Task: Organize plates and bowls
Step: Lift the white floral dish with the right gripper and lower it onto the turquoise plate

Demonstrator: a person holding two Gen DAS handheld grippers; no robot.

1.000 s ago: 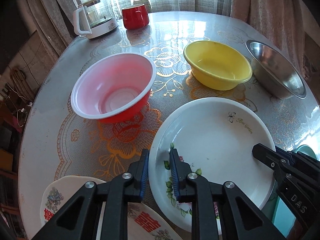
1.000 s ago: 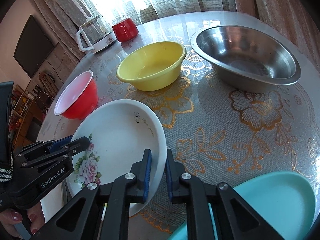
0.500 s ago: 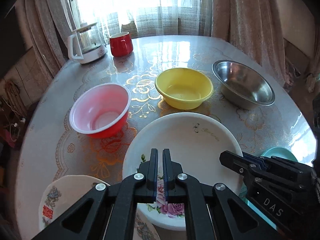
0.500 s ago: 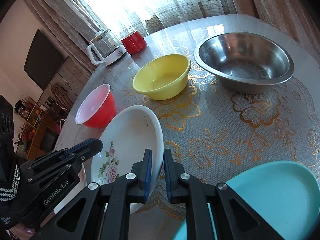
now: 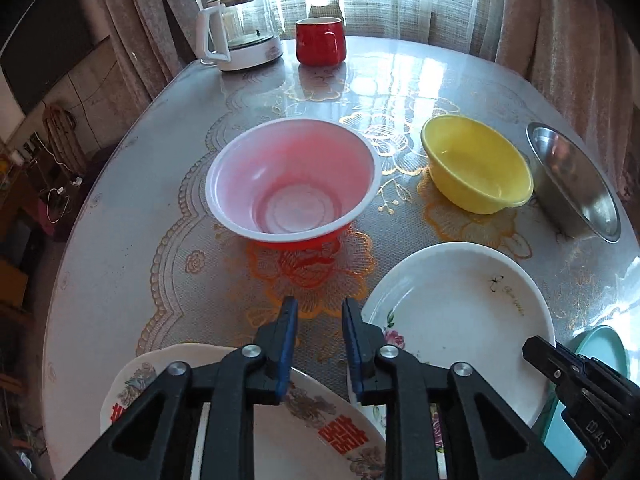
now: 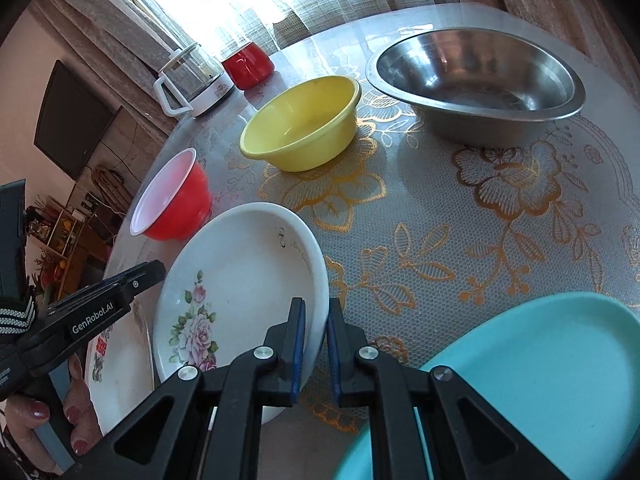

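A white plate with pink roses (image 5: 460,312) (image 6: 240,280) sits tilted, its near left edge resting on the red-lettered plate (image 5: 288,432) (image 6: 116,364). My right gripper (image 6: 316,320) is shut on the rose plate's right rim. My left gripper (image 5: 318,320) is open and empty, just left of that plate and above the red-lettered plate. A red bowl (image 5: 292,184) (image 6: 172,200), a yellow bowl (image 5: 476,168) (image 6: 304,124) and a steel bowl (image 5: 576,188) (image 6: 476,76) stand beyond. A teal plate (image 6: 520,392) (image 5: 600,344) lies at the near right.
A glass kettle (image 5: 240,28) (image 6: 192,80) and a red mug (image 5: 320,40) (image 6: 248,66) stand at the table's far edge by the curtains. The round table (image 5: 120,220) has a glossy lace-pattern cover. Its left edge drops off to the room floor.
My left gripper has opened, let go of the rose plate's rim and shifted left. The right gripper stays shut on the plate, which now rests over the red-lettered plate.
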